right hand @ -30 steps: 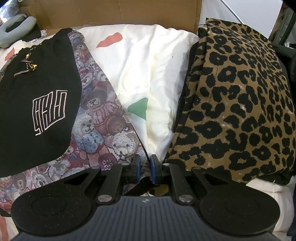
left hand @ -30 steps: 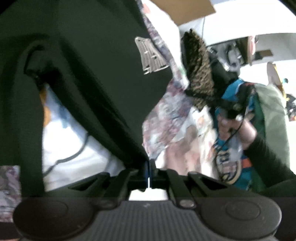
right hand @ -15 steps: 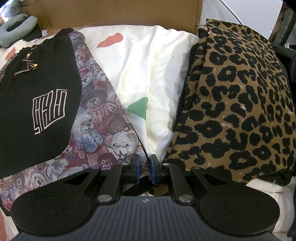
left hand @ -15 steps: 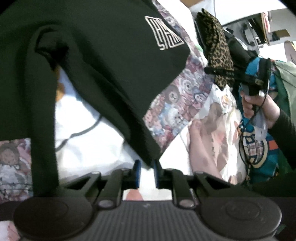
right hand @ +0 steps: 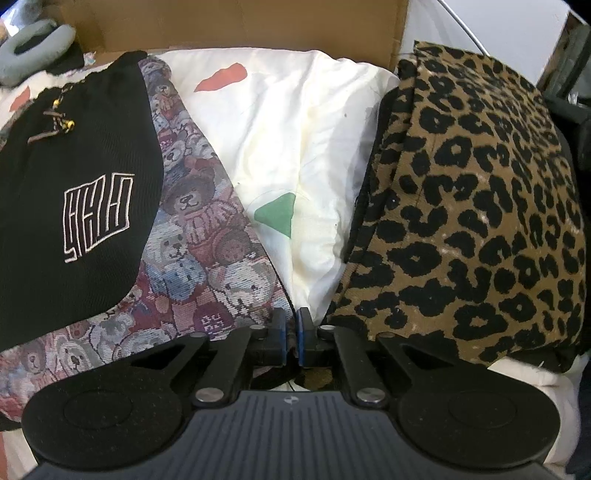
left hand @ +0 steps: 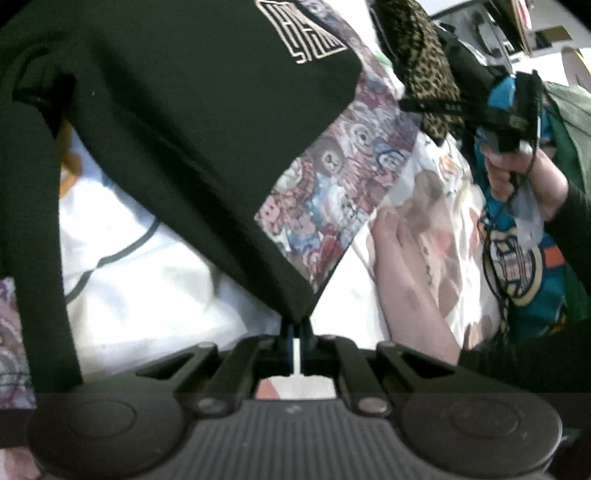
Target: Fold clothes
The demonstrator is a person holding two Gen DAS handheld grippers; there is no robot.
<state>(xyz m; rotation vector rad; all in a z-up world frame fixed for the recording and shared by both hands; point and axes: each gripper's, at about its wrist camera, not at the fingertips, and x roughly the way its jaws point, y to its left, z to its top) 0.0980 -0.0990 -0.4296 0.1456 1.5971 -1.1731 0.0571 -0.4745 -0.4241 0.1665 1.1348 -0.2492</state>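
A black garment (left hand: 192, 122) with a white outlined logo hangs from its lower corner, and my left gripper (left hand: 294, 326) is shut on that corner. It lies over a teddy-bear print fabric (left hand: 332, 192). In the right wrist view the same black garment (right hand: 66, 155) rests on the bear-print fabric (right hand: 199, 236) at the left. My right gripper (right hand: 290, 325) is shut, and the bear fabric's edge runs up to its tips. Whether that edge is pinched does not show. A folded leopard-print garment (right hand: 480, 206) lies to the right.
A white pillow (right hand: 295, 129) with red and green shapes sits between the garments, with cardboard (right hand: 240, 26) behind it. A grey neck pillow (right hand: 33, 40) is at the far left. A hand (left hand: 524, 173) holds the right gripper's handle above a teal printed garment (left hand: 524, 266). White fabric (left hand: 147, 277) lies under the black garment.
The left jaws parted briefly and shut again on the black garment's corner while the gripper moved and the logo slid up and right in view. The right jaws closed their small gap without moving.
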